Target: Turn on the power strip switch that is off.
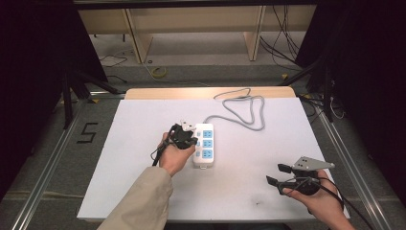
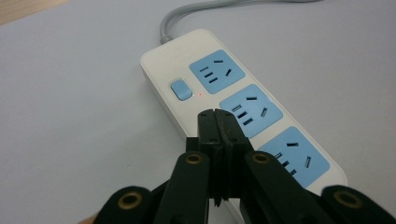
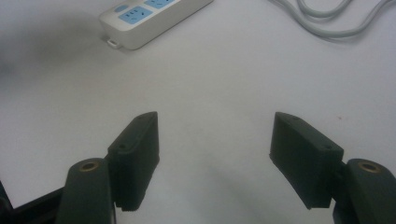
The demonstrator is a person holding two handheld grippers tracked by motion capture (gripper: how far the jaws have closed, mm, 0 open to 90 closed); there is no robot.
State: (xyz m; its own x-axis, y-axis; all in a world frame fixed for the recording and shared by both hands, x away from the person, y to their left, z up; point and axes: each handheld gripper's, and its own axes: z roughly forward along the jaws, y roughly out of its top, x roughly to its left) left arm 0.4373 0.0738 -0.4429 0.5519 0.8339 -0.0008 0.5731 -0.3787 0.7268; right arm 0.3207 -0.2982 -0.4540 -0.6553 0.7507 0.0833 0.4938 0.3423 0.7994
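While the left gripper [image 2: 218, 113] hovers pinched shut and empty over the power strip [image 2: 243, 112] mid-table, just short of its blue switch [image 2: 181, 89], press straight down gently; the right gripper [image 3: 215, 158] waits wide open, well nearer the person.

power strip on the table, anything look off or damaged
Nothing stands out. The white power strip with three blue sockets lies flat and intact on the white table, its grey cable loosely looped behind. The left gripper, jaws shut, hovers near its blue switch.
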